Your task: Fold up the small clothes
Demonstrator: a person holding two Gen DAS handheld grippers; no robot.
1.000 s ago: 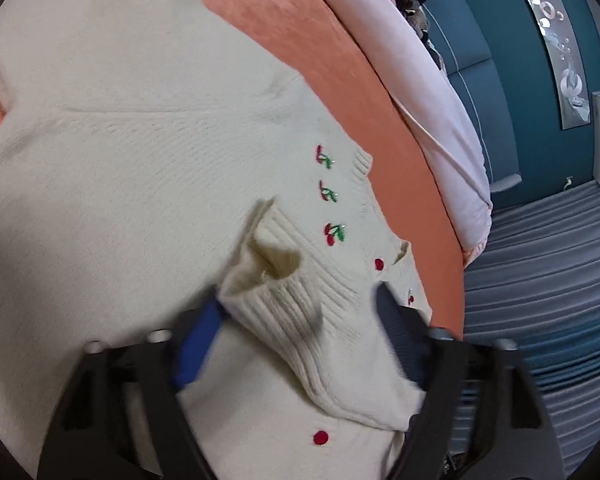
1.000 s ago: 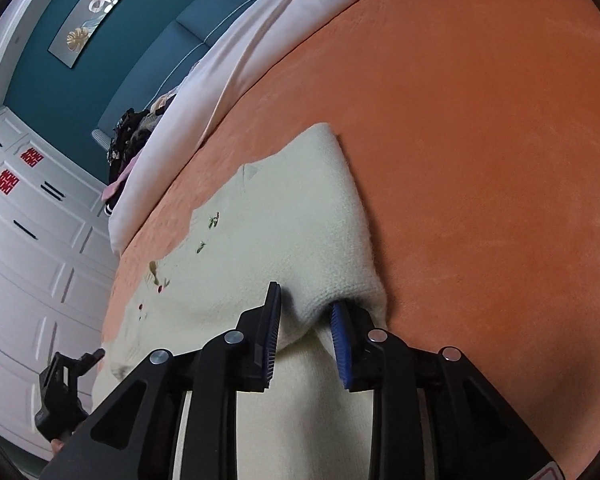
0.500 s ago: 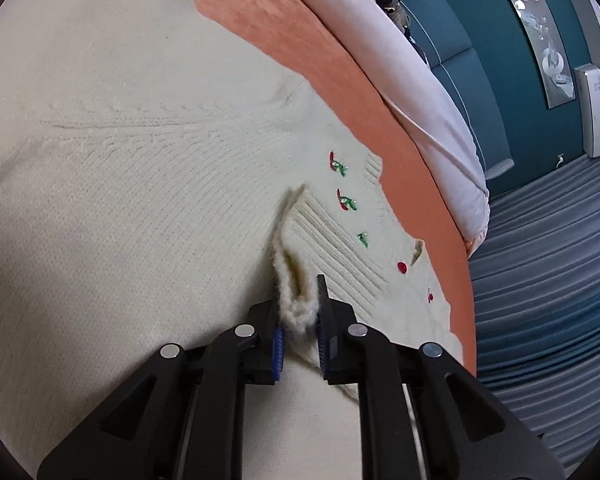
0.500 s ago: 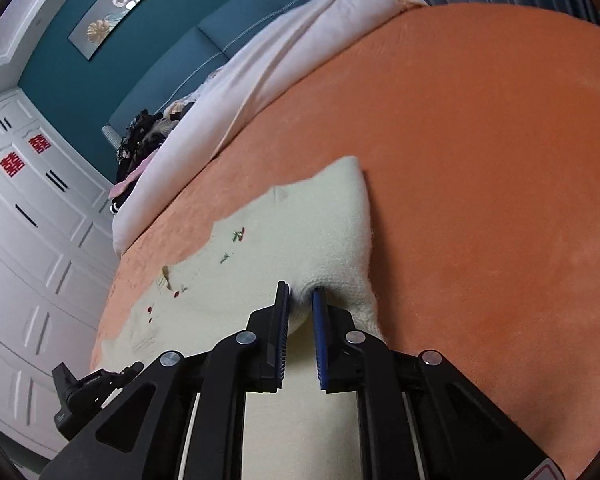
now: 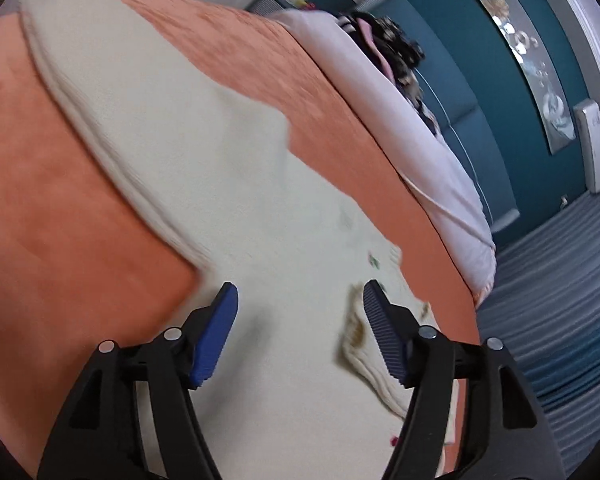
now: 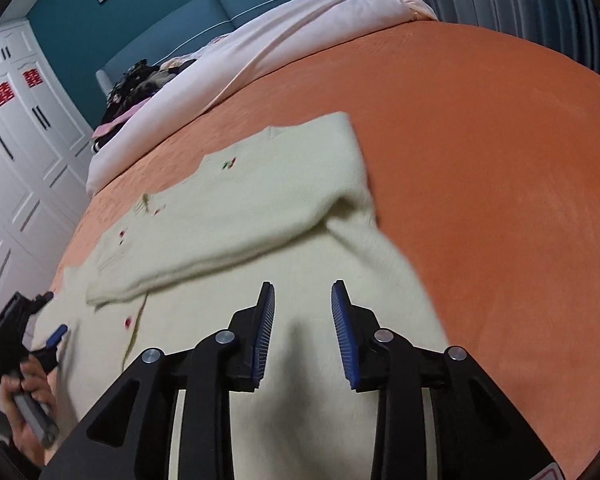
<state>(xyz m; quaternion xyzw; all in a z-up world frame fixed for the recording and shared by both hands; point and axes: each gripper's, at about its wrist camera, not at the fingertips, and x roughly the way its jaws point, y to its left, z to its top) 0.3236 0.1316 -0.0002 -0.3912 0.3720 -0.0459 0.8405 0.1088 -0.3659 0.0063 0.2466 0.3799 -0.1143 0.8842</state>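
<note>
Both grippers are hovering over a cream knitted cardigan (image 6: 236, 216) that is lying spread on the orange bed cover (image 6: 480, 160). Left gripper (image 5: 300, 320) is opening, its blue pads (image 5: 216, 336) standing well apart with nothing pressed between them; a ribbed cuff (image 5: 364, 344) is lying just beside the right-hand pad, and whether it is touching that pad is hard to make out. Right gripper (image 6: 302, 332) is opening too, its jaws parted over the knit with no fabric caught between them. Much of both views is smeared by motion blur, so the small red and green embroidery (image 6: 229, 164) and the red buttons (image 6: 128, 322) are showing only as soft specks. One sleeve is lying folded across the body of the cardigan, and the garment's near edge is running out of sight under the black gripper frames. In the right wrist view the left gripper (image 6: 40, 328) is appearing small at the lower left, gripped by the person's hand (image 6: 28, 396), which is partly cut off by the dark rim of the lens. Both grippers are pointing downward at a slant toward the bed. A pale pink duvet (image 6: 260, 52) is bunching along the far side of the bed, with a dark heap of clothes (image 6: 140, 80) beyond it, too blurred to identify, against a teal headboard (image 6: 188, 24).
</note>
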